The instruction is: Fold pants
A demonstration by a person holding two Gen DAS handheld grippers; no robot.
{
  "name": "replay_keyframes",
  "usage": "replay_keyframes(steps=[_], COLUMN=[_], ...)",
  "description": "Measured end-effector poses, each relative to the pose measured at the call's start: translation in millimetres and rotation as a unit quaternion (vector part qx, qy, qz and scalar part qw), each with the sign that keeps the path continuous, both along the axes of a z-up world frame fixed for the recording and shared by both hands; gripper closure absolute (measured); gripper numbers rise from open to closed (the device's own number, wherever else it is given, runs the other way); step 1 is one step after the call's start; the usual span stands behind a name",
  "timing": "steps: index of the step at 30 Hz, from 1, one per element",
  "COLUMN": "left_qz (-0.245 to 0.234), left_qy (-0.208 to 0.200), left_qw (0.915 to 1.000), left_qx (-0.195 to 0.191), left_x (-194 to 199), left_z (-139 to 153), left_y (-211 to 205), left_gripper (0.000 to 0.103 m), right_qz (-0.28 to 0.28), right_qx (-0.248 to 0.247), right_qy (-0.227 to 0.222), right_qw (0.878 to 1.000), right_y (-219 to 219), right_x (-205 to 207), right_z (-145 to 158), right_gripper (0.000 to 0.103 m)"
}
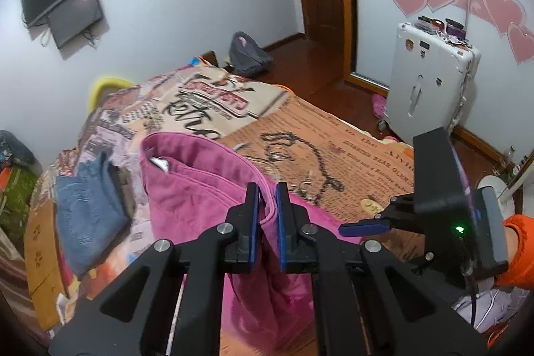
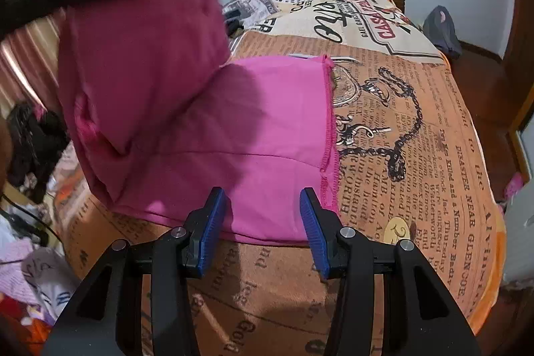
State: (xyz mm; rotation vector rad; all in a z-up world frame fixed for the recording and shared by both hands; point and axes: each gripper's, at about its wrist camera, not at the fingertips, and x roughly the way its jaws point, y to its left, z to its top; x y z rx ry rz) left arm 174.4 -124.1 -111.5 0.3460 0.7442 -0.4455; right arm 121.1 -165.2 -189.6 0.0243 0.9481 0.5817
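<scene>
Pink pants point(image 1: 197, 189) lie on a bed with a newspaper-print blanket point(image 1: 333, 135). My left gripper point(image 1: 267, 196) is shut on a fold of the pink fabric and holds it lifted above the bed. In the right wrist view the lifted part hangs at upper left, and the rest of the pants point(image 2: 253, 135) lies flat with its stitched edge to the right. My right gripper point(image 2: 263, 206) is open and empty, just in front of the near edge of the flat part. It also shows in the left wrist view point(image 1: 363, 227), to the right.
Folded blue jeans point(image 1: 90, 209) lie on the bed left of the pants. A white suitcase point(image 1: 430, 79) stands by the wall at right. A grey backpack point(image 1: 248, 54) sits on the floor beyond the bed. Clothes are piled at the left point(image 2: 33, 149).
</scene>
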Motion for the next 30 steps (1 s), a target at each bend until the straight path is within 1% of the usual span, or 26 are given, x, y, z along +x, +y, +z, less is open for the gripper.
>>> replay_keyframes(steps=[5,11,12,14,15,16,17,18,21,23,25,27,30], left_qz=[-0.002,-0.010,-0.008,-0.007,-0.005,-0.001,0.002,0.004,0.009,0.023,0.044,0.065,0.107], left_qy=[0.037,0.079,0.087,0.101,0.101,0.096,0.092,0.088,0.075,0.055,0.037,0.031,0.034], left_qw=[0.9991,0.9964,0.9956,0.9941,0.9941,0.9944,0.9947,0.9948,0.9949,0.9960,0.9967,0.9964,0.9936], left_qx=[-0.020,-0.029,-0.032,-0.038,-0.040,-0.043,-0.046,-0.052,-0.066,-0.066,-0.056,-0.044,-0.011], left_x=[15.6,29.2,31.1,33.4,33.1,32.3,30.9,29.4,28.1,29.0,36.0,46.1,69.5], left_z=[-20.4,-42.3,-44.8,-47.3,-46.5,-44.3,-41.2,-36.6,-23.2,-13.6,-8.5,-9.6,-23.9], left_y=[-20.9,-38.4,-39.0,-39.6,-38.7,-36.6,-34.4,-30.9,-19.4,-6.0,13.3,32.0,67.0], left_gripper=[0.094,0.094,0.092,0.080,0.067,0.057,0.054,0.052,0.051,0.049,0.047,0.047,0.047], right_qz=[-0.023,-0.049,-0.051,-0.055,-0.056,-0.057,-0.056,-0.056,-0.053,-0.052,-0.048,-0.045,-0.038], right_qx=[0.009,0.018,0.018,0.021,0.022,0.023,0.023,0.023,0.022,0.022,0.023,0.024,0.025], right_qy=[0.000,0.005,0.006,0.006,0.006,0.006,0.006,0.005,0.002,0.001,-0.001,-0.002,-0.002], right_qw=[1.000,0.999,0.998,0.998,0.998,0.998,0.998,0.998,0.998,0.998,0.999,0.999,0.999], right_y=[-19.5,-41.0,-42.8,-46.4,-47.8,-47.8,-47.4,-46.6,-44.0,-40.8,-37.8,-34.8,-27.6], right_x=[-3.5,-5.4,-5.8,-9.1,-10.7,-11.6,-12.6,-11.9,-13.4,-12.1,-13.0,-14.2,-15.7], right_z=[5.0,5.6,5.8,6.3,6.4,7.2,8.1,8.1,10.2,11.6,12.6,13.3,13.8], right_gripper=[0.060,0.060,0.060,0.060,0.060,0.060,0.060,0.060,0.060,0.060,0.060,0.060,0.060])
